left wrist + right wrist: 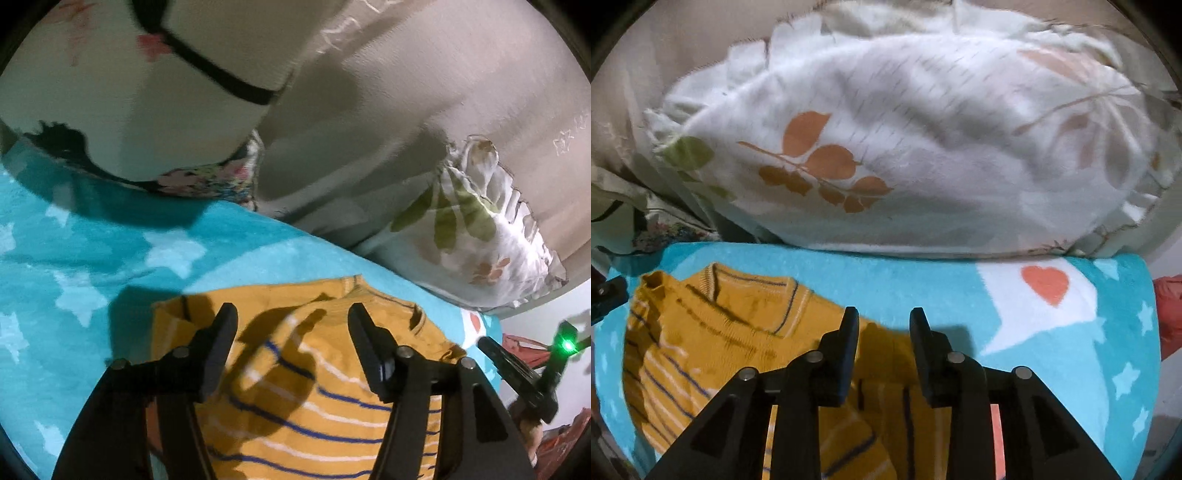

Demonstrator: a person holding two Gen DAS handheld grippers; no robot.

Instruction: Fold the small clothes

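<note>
A: Where's the garment?

B: The mustard-yellow knit jumper with navy and white stripes (314, 387) lies flat on the turquoise fleece blanket with pale stars (110, 258), neckline towards the white leaf-print pillow (905, 147) at the head of the bed. It looks partly folded, one side doubled over itself, though the blur makes that hard to be sure of.

A: And the two tools?

B: The left gripper (291, 314) hangs over the jumper's middle, jaws spread with nothing between them. The right gripper (884, 317) is over the jumper's edge by the blanket's white patch with a coral heart (1045, 284), jaws parted, also empty.

A: Why released?

B: Probably so the cloth settles flat where it was laid. The blanket gives a soft, level bed for creasing, and both tools sit close for the next pinch.
</note>
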